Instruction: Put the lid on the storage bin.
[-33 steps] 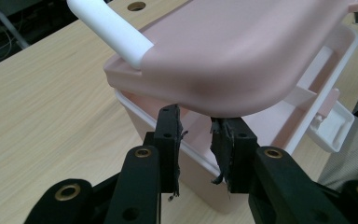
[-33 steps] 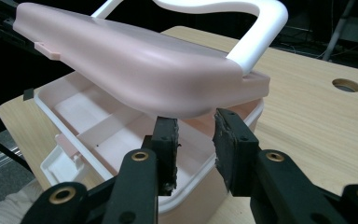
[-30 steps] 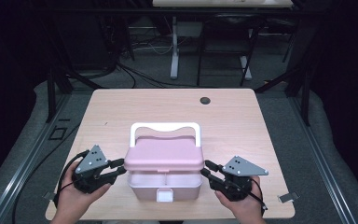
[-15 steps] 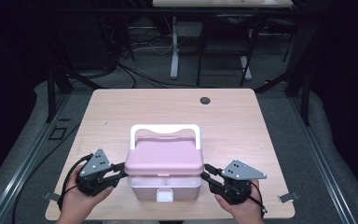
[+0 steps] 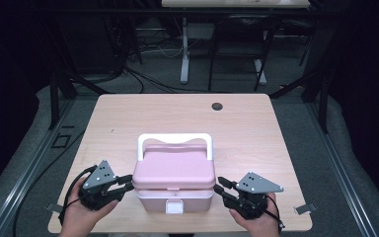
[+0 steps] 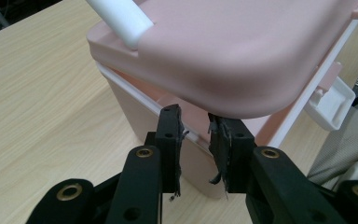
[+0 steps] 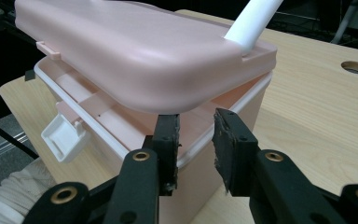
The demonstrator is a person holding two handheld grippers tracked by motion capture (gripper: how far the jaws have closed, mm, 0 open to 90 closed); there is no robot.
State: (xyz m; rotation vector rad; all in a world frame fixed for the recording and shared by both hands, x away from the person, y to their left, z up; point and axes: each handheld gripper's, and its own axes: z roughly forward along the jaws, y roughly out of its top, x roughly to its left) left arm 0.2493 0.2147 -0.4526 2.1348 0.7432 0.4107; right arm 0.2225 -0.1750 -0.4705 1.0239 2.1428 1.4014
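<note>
Your left gripper (image 5: 126, 181), lower left of the high view, has its jaws parted, tips under the left edge of the lid (image 5: 173, 167); in the left gripper view the left gripper (image 6: 195, 125) shows a gap between its pads with nothing pinched, so read it as released. Your right gripper (image 5: 220, 185), lower right of the high view, mirrors this; in the right gripper view the right gripper (image 7: 196, 123) stands parted, its left pad just under the lid's rim, the other clear of it, grasping nothing.

The pink box (image 5: 173, 200) sits at lower centre of the high view, near the front edge of the table (image 5: 256, 123). In the right gripper view its lid (image 7: 135, 51) is lifted off the base (image 7: 242, 98), slanting, with the interior visible at frame centre. The white handle (image 5: 174, 139) lies towards the back; the white latch (image 5: 174, 207) hangs loose at the front.

Risk: the lid probably rests only on jaw tips, unclamped. Raise one side faster and it may slide off and snap shut. Push the tips inward and the light box could skid towards the table edge. The dangling latch (image 7: 65, 136) may catch on the rim
</note>
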